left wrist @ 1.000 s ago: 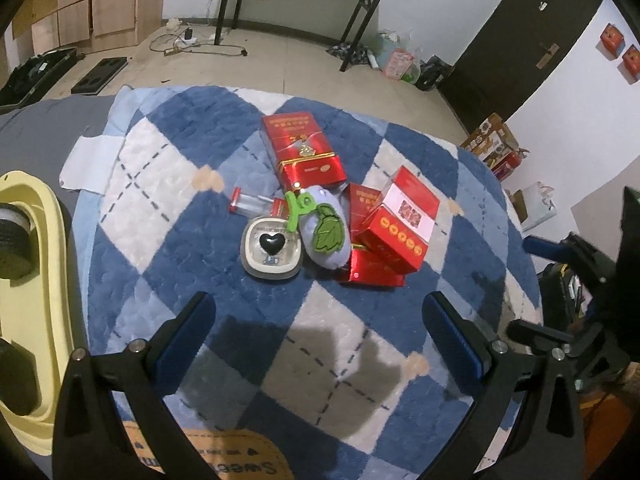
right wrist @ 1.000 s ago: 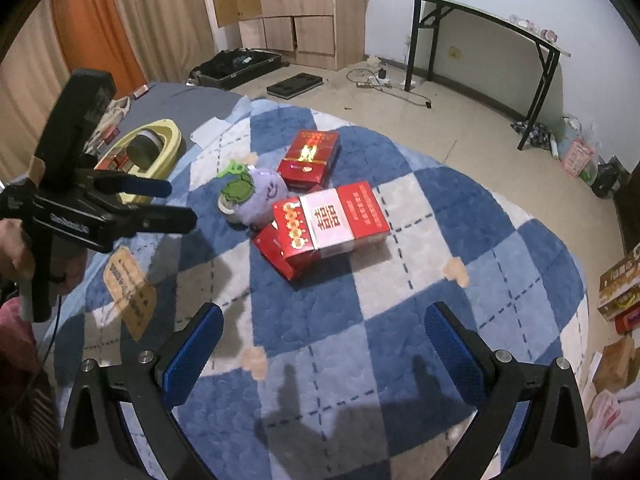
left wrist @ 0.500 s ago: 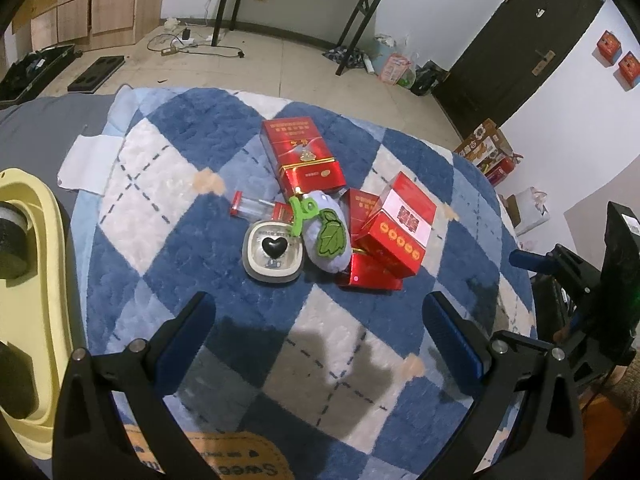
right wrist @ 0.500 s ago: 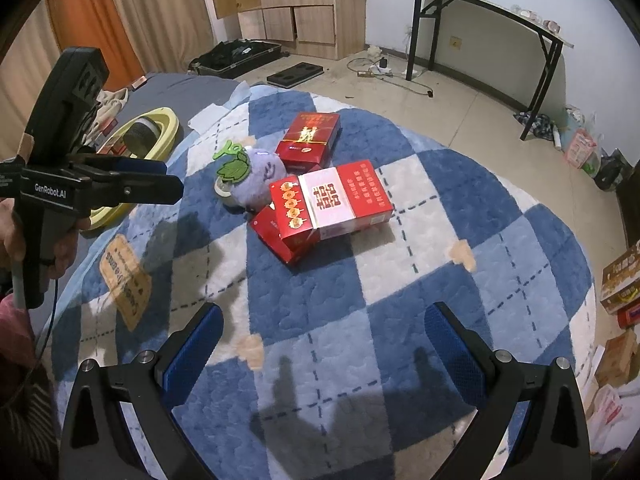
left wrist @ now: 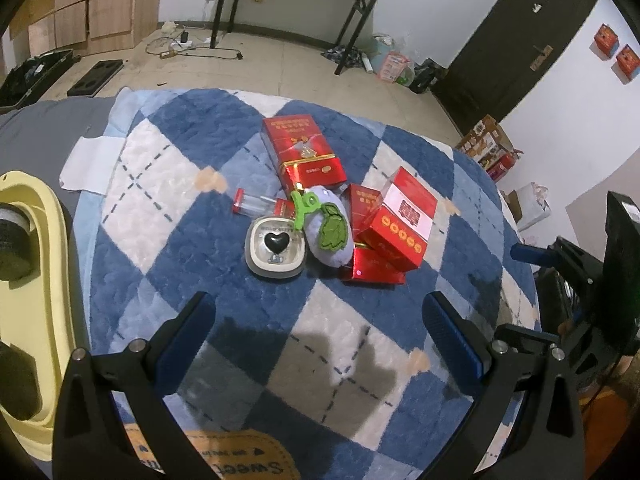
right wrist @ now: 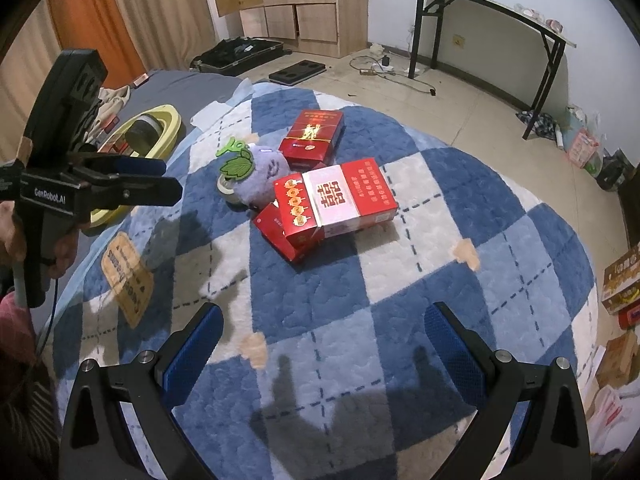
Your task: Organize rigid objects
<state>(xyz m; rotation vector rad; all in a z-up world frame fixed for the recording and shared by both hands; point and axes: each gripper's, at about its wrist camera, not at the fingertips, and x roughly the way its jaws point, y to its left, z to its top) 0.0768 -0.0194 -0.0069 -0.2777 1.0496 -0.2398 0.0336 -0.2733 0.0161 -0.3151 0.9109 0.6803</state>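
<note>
On the blue-and-white checked blanket [left wrist: 160,264] covering the bed, the objects to be organized are gathered in one cluster near the middle, well away from every edge. A red-and-white box [right wrist: 336,200] is propped tilted on a flatter red box [right wrist: 280,236]; a third red box [left wrist: 302,152] lies flat just beyond. A purple plush toy [left wrist: 328,232] with a green leaf is wedged between them, touching a small grey case with a black heart [left wrist: 276,248], and a clear tube with red caps [left wrist: 256,204] lies behind that case.

The left gripper [left wrist: 316,316] and the right gripper [right wrist: 324,320] are both held with fingers spread wide and nothing between them. Compared with a second ago, both views have been drawn slightly closer to the cluster and tipped down toward it; the objects themselves have not been shifted. This is judged to be an approach, with no grasp begun and the sorting not yet started. The tilted red-and-white box is probably the easiest first pick for the right gripper, though the box beneath it could be dragged along. A yellow tray [left wrist: 44,280] sits at the blanket's left edge, possibly a destination.
</note>
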